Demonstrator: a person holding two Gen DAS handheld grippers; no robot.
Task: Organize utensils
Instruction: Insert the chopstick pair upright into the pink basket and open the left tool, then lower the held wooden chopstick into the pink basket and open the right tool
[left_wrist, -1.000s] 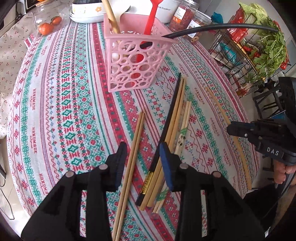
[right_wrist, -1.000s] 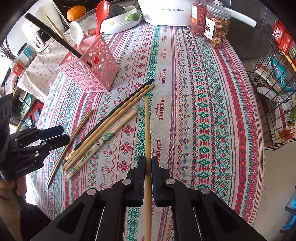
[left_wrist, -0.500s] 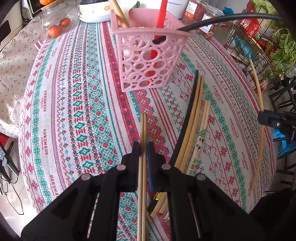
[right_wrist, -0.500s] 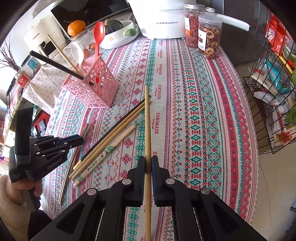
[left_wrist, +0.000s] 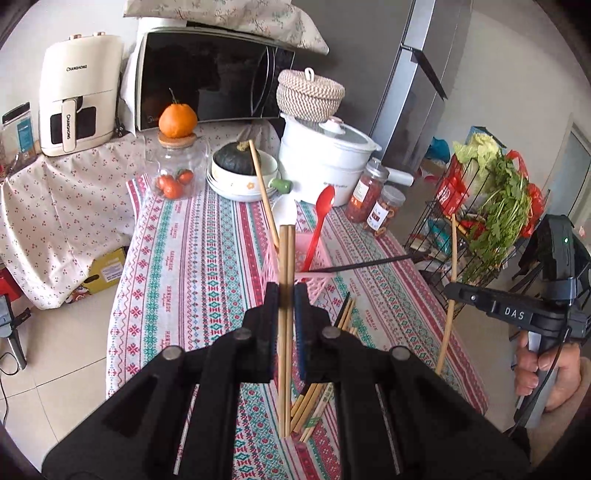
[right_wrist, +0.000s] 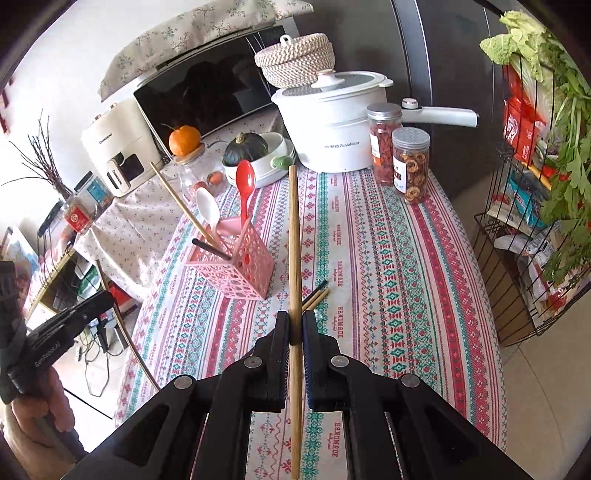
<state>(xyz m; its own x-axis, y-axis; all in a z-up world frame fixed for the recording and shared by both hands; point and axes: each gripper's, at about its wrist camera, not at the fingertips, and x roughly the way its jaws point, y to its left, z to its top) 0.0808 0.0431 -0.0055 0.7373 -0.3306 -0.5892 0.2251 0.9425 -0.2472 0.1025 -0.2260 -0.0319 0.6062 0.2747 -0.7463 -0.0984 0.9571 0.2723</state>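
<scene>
My left gripper (left_wrist: 286, 295) is shut on a pair of wooden chopsticks (left_wrist: 285, 254), held upright above the table in front of the pink utensil basket (left_wrist: 317, 275). My right gripper (right_wrist: 295, 325) is shut on a single wooden chopstick (right_wrist: 293, 236), raised nearly upright over the cloth. The basket (right_wrist: 240, 266) holds a red spoon (right_wrist: 244, 184), a white spoon (right_wrist: 207, 208), a wooden chopstick and a black one. Several chopsticks (left_wrist: 314, 400) still lie on the striped tablecloth (right_wrist: 388, 277); their tips show in the right wrist view (right_wrist: 317, 293).
A white cooker (right_wrist: 332, 122), two jars (right_wrist: 410, 164), a bowl with a squash (right_wrist: 258, 151) and a glass jar topped by an orange (left_wrist: 177, 147) stand at the table's far end. A wire rack of vegetables (right_wrist: 535, 184) stands to the right.
Both grippers have lifted and tilted up with their chopsticks, off the table. The left gripper, open one second ago, closed on the pair and raised it.
</scene>
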